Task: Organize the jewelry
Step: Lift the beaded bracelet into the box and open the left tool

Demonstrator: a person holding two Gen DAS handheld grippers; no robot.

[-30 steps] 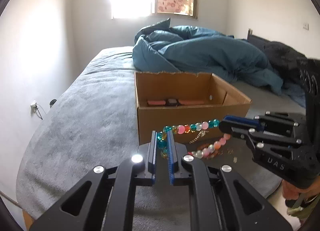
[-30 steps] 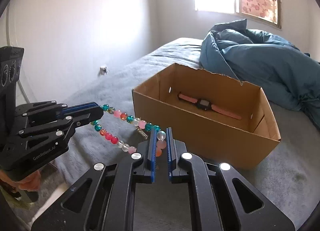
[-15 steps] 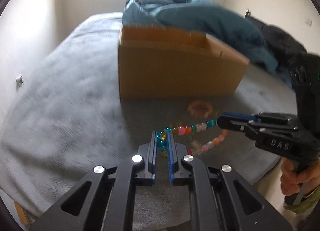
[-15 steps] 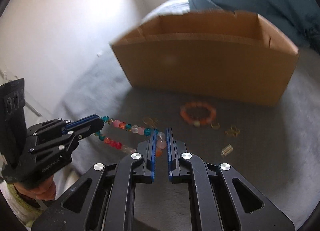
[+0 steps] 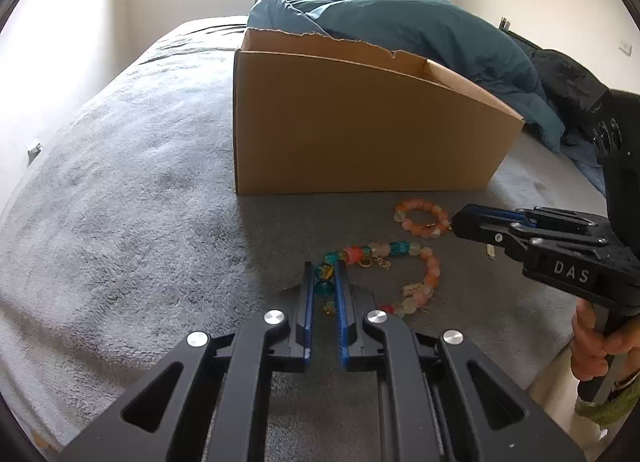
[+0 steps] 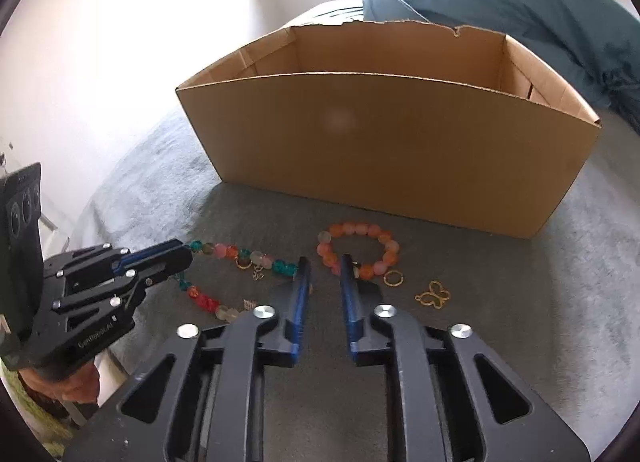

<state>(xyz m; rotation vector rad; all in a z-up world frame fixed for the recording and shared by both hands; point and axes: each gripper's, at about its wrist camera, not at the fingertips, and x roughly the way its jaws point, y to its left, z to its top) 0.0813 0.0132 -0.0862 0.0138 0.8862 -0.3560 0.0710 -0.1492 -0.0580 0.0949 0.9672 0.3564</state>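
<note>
The grey bed (image 5: 120,189) fills most of what I see, with a rumpled teal duvet (image 5: 400,29) heaped at the far end behind an open cardboard box (image 5: 360,133), whose tall near wall hides its inside from me. In front of the box, just beside it on the blanket, lies an orange bead bracelet (image 6: 360,250), and to its right a small gold ring (image 6: 393,278) and a gold butterfly charm (image 6: 434,294). The multicoloured bead necklace (image 5: 400,262) now lies in a loop on the blanket, where a second ago it hung stretched in the air between both my tools, high enough that I saw into the box. My left fingers (image 5: 323,282) are nearly closed, pinching the teal beads at one end of the necklace. My right fingers (image 6: 325,278) have just been opening; their blue pads stand apart with bare blanket between them and the necklace's other end lying free beside the left pad. The orange bracelet sits right past their tips.
</note>
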